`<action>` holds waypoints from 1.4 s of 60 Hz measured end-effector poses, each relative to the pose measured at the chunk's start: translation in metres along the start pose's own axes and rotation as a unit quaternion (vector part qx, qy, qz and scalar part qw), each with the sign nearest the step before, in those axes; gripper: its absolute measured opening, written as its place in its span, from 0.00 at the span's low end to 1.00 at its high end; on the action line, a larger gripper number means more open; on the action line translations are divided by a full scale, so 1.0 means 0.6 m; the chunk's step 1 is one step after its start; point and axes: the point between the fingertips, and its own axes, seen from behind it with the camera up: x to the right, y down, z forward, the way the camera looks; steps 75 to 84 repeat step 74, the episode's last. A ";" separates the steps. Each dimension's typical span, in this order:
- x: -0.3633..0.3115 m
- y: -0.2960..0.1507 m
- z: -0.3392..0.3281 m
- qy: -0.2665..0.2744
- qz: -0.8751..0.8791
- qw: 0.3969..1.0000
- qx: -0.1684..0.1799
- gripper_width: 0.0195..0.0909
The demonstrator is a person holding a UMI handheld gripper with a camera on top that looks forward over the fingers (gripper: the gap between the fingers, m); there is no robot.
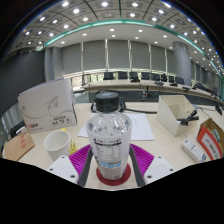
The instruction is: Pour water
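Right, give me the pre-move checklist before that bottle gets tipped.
1. Bottle between the fingers: ok.
2. Both pads pressing on it: cannot tell; gripper looks closed around it.
3. Black cap off for pouring: not ok, it is on.
4. Paper cup upright, beside the bottle: ok.
5. Cup empty: cannot tell.
6. Bottle upright: ok.

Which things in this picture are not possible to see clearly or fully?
- Bottle, gripper view: it stands between the pink pads; whether both pads press on it is unclear. Its base is hidden by the red coaster's rim.
- White cup: its inside is not visible from this angle.
- White box: its print is too small to read.
- Open tray: its contents are too small to tell.
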 end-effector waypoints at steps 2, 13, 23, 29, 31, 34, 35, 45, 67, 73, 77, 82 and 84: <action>-0.001 0.002 -0.005 0.000 0.009 1.000 -0.007 0.91; 0.002 -0.011 -0.089 0.053 0.023 0.997 -0.047 0.93; -0.056 -0.032 -0.240 0.081 0.026 0.993 -0.076 0.93; -0.103 -0.037 -0.342 0.098 0.015 0.991 -0.090 0.93; -0.119 -0.037 -0.376 0.103 0.012 0.990 -0.094 0.94; -0.145 -0.032 -0.423 0.107 0.008 0.989 -0.099 0.93; -0.154 -0.030 -0.438 0.108 0.007 0.989 -0.101 0.94; -0.238 -0.011 -0.554 0.103 0.008 0.989 -0.106 0.93; -0.298 0.013 -0.651 0.132 -0.038 0.985 -0.107 0.93; -0.319 0.016 -0.653 0.125 -0.026 0.986 -0.108 0.93; -0.323 0.016 -0.652 0.123 -0.024 0.986 -0.108 0.93; -0.323 0.016 -0.652 0.123 -0.024 0.986 -0.108 0.93; -0.323 0.016 -0.652 0.123 -0.024 0.986 -0.108 0.93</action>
